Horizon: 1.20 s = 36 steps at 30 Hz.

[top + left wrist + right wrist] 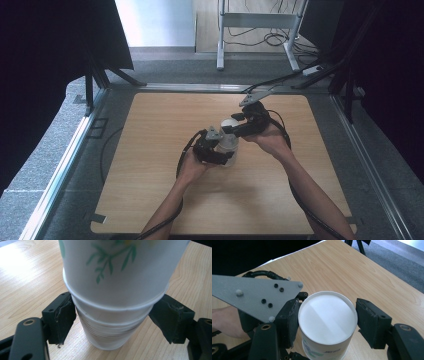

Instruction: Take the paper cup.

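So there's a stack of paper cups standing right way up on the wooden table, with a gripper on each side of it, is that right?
Not quite. The paper cups are stacked upside down: the right gripper view shows a closed flat white base on top, not an open mouth. The rest holds: the stack is on the wooden table, with the left gripper low on it and the right gripper at its top.

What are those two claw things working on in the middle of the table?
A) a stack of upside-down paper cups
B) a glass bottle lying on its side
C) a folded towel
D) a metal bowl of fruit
A: the paper cups are nested with rims down and the flat white base of the top cup faces up.
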Motion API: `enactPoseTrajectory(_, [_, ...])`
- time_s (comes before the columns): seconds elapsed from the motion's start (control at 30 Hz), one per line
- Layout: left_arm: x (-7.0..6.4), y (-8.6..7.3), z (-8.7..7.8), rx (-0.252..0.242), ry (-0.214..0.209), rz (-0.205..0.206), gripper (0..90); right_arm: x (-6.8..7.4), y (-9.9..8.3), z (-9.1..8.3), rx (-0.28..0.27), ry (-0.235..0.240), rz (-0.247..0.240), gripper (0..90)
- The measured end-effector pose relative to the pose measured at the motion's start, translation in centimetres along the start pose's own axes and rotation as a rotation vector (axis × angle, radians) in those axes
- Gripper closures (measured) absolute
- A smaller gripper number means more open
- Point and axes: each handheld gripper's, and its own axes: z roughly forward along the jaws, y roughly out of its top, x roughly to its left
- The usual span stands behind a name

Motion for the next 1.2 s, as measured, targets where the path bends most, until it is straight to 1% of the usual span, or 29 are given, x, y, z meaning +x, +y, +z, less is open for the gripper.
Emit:
enactPoseTrajectory(0.13, [0.0,0.0,0.0,0.001,-0.001,0.002,21.5,0.0,0.3,-0.5,-0.013,0.007,0.005,37.3])
enactPoseTrajectory(0.2, [0.0,-0.1,0.0,-0.003,-0.002,0.000,21.5,-0.1,0.5,-0.7,-0.014,0.005,-0.002,37.4])
enactPoseTrajectory(0.4, [0.1,-0.1,0.0,-0.007,-0.006,-0.001,21.4,-0.2,0.8,-1.2,-0.019,0.011,-0.002,37.4])
enactPoseTrajectory(0.7, [0.1,-0.2,0.1,-0.013,-0.011,-0.005,21.2,0.0,1.6,-2.1,-0.022,0.008,-0.018,37.5])
enactPoseTrajectory(0.93, [0.1,-0.2,0.0,-0.005,-0.010,0.002,21.1,0.0,2.3,-2.8,-0.028,0.009,-0.022,37.5])
enactPoseTrajectory(1.1, [0.1,-0.1,0.0,0.002,-0.008,0.009,21.0,0.1,2.9,-3.5,-0.040,0.006,-0.028,37.5])
enactPoseTrajectory(1.2, [0.1,-0.1,0.0,0.001,-0.010,0.006,20.9,0.1,3.1,-3.8,-0.043,0.006,-0.028,37.5])
